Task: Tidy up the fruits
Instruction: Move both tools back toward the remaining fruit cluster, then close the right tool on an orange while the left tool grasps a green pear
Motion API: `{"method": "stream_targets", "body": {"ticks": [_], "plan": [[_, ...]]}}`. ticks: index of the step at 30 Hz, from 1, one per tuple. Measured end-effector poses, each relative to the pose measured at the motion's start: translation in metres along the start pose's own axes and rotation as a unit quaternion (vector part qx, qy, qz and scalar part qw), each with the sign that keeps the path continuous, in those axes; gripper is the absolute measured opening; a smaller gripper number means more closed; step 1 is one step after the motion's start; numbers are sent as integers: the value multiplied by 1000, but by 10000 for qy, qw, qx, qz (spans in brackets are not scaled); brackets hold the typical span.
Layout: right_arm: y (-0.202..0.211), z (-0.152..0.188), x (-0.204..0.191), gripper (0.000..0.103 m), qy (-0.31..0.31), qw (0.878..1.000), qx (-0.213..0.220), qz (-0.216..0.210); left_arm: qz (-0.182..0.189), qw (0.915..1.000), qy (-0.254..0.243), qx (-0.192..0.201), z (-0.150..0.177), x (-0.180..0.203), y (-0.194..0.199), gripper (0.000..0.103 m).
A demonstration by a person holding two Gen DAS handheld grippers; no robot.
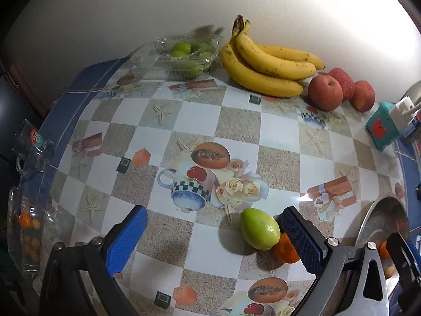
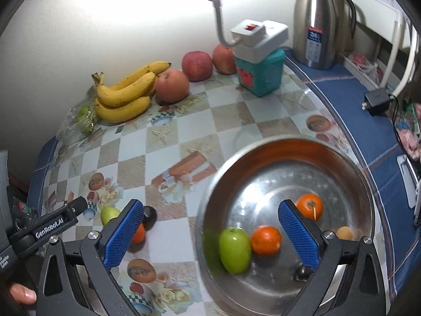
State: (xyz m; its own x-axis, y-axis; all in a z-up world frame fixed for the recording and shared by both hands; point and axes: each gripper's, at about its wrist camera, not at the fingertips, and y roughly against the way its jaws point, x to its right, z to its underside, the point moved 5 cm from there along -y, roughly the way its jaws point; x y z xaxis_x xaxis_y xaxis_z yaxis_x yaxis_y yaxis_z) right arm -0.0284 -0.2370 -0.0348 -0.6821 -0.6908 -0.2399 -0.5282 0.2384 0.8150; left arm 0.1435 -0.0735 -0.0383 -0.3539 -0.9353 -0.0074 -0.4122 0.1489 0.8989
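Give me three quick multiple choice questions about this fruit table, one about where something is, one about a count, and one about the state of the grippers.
1. Where does the banana bunch lie?
A. inside the metal bowl
B. on the table by the wall, between the clear box of green fruit and the apples
C. on the steel jug

2. How many orange fruits lie in the metal bowl?
A. two
B. none
C. five

3. How do the jaws of the right gripper stand?
A. shut on an apple
B. shut on a banana
C. open, holding nothing

Answers:
1. B: the left wrist view shows the bunch at the wall between the clear box and the apples.
2. A: two orange fruits show there.
3. C: the blue pads stand wide apart.
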Motion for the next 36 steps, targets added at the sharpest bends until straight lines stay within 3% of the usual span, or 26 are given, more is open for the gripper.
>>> {"method": "stream_targets", "body": {"ticks": [13,26,36], "plan": [[-24,0,-53,102,130,9978,-309,-575,332,9979,483,-280,0,-25,-10,103],[-59,18,-75,101,308,9946,-808,-581,548,9913,976,-686,10,-38,-43,102],[-76,32,-82,81,322,9910,-1085,-714,727,9875,1097,-873,17,-35,-59,102]]}}
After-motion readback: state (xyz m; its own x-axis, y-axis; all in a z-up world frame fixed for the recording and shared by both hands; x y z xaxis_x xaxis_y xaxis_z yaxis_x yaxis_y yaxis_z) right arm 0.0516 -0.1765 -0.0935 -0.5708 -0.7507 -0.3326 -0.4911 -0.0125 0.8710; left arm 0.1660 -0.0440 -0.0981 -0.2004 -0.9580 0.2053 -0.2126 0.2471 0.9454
